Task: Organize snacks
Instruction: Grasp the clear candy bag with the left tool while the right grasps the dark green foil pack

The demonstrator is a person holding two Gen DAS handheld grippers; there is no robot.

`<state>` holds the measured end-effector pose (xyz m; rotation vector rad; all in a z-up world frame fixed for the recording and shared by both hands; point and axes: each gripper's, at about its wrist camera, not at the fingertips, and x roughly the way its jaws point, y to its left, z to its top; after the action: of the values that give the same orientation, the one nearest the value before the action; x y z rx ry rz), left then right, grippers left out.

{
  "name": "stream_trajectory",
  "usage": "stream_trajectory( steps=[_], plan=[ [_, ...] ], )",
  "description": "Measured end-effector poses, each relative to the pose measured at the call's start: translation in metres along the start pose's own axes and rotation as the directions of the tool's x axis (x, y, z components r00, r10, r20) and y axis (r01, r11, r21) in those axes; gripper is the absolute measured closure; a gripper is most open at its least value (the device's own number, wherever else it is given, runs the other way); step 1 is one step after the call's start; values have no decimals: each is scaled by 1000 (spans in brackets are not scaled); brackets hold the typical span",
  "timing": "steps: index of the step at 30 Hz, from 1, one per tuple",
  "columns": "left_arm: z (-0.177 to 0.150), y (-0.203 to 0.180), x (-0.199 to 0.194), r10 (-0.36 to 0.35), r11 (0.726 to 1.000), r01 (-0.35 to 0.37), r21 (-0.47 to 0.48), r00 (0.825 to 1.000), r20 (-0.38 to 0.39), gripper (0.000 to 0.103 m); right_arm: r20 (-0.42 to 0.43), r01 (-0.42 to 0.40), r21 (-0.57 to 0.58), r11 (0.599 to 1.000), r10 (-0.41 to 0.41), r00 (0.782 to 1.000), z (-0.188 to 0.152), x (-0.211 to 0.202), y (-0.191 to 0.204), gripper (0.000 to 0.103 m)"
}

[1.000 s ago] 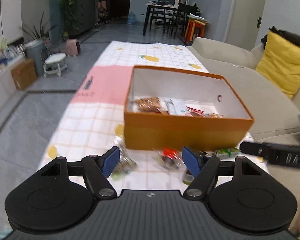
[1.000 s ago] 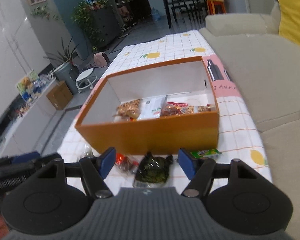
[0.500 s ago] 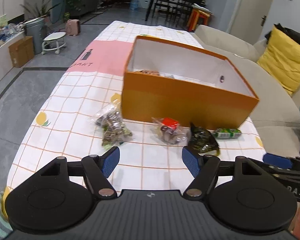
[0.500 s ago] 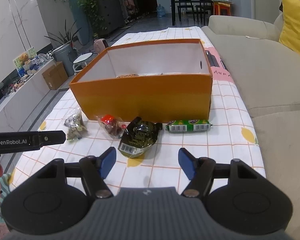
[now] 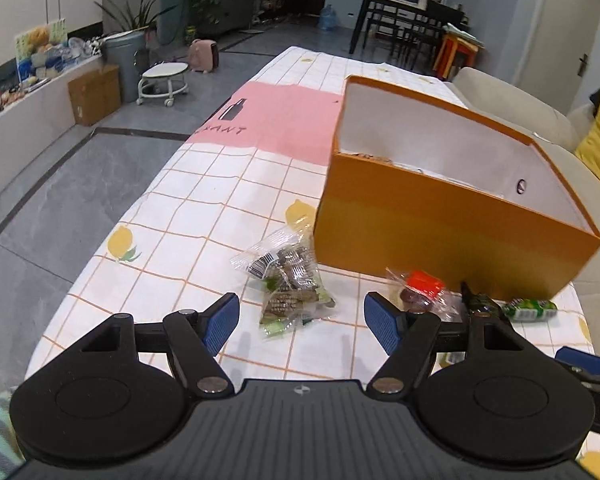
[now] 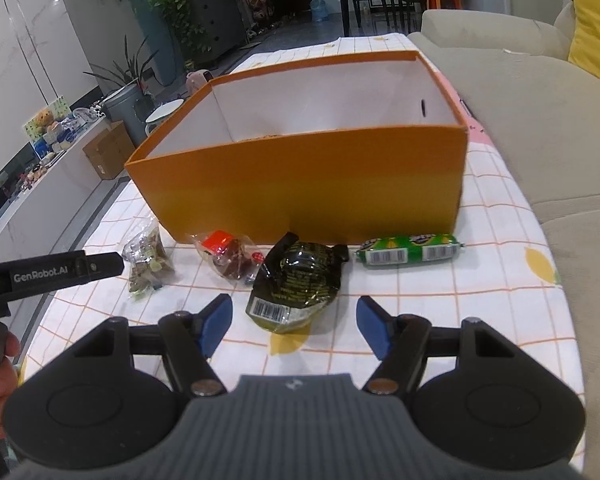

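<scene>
Four snack packs line the checked tablecloth (image 6: 480, 292) in front of the orange box (image 6: 300, 184), center frame: clear candy bag (image 6: 146, 260), red-topped pack (image 6: 230, 256), dark green pouch (image 6: 296, 284), green tube (image 6: 410, 250). Right gripper (image 6: 296, 320), lower center, fingers spread, nothing btwn them, pouch just ahead. Left gripper (image 5: 300, 320) likewise spread wide w/ candy bag (image 5: 286, 280) ahead. Beige sofa (image 6: 540, 120) at right.

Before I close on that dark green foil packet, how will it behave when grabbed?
The dark green foil packet looks crinkled and puffy, so it will probably crumple rather than stay stiff. Its glossy film may slip. It lies flat, so rolling seems unlikely.
</scene>
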<state>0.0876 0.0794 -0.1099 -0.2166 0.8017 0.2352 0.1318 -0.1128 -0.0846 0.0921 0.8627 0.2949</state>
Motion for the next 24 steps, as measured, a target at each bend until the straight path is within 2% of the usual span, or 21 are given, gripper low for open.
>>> stream_trajectory(
  steps=[9, 18, 24],
  plan=[
    [7, 3, 31, 12, 996, -16, -90, 999, -47, 19, -39, 15, 57, 998, -13, 999, 12, 35, -4, 36],
    [8, 2, 43, 28, 995, -33, -91, 998, -53, 19, -62, 37, 125, 991, -29, 998, 27, 67, -10, 36],
    [8, 2, 54, 19, 995, -27, -97, 996, -88, 19, -92, 48, 167, 985, -33, 995, 31, 84, -10, 35]
  ],
)
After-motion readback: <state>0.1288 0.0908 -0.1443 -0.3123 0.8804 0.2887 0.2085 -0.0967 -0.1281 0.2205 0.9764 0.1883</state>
